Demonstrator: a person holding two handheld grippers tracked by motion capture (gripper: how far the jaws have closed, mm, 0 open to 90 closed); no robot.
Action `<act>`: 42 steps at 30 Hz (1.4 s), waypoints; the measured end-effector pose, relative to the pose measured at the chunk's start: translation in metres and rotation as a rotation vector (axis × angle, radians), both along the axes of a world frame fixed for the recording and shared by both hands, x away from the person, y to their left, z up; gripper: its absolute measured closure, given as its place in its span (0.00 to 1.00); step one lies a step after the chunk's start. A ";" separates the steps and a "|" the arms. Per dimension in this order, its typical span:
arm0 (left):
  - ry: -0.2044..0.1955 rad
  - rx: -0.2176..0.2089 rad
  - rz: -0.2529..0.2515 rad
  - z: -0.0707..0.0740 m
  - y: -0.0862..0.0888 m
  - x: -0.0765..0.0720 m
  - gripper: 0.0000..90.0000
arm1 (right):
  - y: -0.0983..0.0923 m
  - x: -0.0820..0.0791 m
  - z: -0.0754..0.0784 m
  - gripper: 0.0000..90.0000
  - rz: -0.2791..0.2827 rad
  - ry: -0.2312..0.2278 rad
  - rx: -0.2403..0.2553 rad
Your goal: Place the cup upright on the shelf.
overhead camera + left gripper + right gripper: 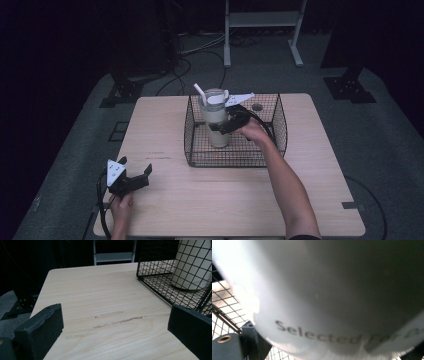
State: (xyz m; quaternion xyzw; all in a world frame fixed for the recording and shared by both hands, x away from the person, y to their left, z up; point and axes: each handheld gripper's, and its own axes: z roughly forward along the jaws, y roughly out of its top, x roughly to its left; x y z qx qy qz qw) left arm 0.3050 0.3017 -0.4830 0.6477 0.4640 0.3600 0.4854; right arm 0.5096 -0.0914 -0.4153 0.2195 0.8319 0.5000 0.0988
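A tall whitish cup (216, 120) with a lid and a white straw (199, 93) stands inside a black wire basket (235, 161) at the table's far middle. My right gripper (223, 126) reaches over the basket's near side and is shut on the cup's side. In the right gripper view the cup (332, 290) is very close, with grey printed lettering, and basket mesh (224, 307) shows at the left. My left gripper (135, 172) rests open near the table's front left corner with nothing in it. Its fingers (42, 325) stand wide apart, facing the basket (155, 277) and cup (192, 265).
The wooden table (225, 200) has faint scuff marks (117, 320) ahead of my left gripper. A small round hole (257, 106) sits in the tabletop behind the basket. Beyond the table are dark stand bases (125, 90), floor cables (200, 47) and a grey frame (262, 30).
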 end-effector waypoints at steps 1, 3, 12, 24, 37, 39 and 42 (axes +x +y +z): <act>0.000 0.001 0.000 0.000 0.000 0.000 0.00 | 0.000 0.000 0.000 0.09 0.000 0.000 0.000; 0.000 0.004 0.000 0.000 0.000 0.000 0.00 | -0.001 0.000 0.001 0.09 0.001 -0.004 -0.007; 0.001 0.007 -0.001 0.000 0.000 0.000 0.00 | -0.007 -0.004 0.002 0.08 -0.005 -0.002 -0.006; 0.002 0.012 -0.004 0.000 0.000 0.000 0.00 | -0.011 -0.011 0.003 0.08 -0.001 -0.008 -0.037; 0.000 0.016 -0.006 0.000 -0.001 0.000 0.00 | -0.018 -0.017 0.005 0.09 -0.005 -0.009 -0.057; 0.000 0.016 -0.006 0.000 -0.001 0.000 0.00 | -0.019 -0.019 0.007 0.10 -0.009 -0.003 -0.067; 0.000 0.018 -0.006 0.000 -0.001 0.000 0.00 | -0.022 -0.020 0.008 0.11 -0.010 -0.001 -0.071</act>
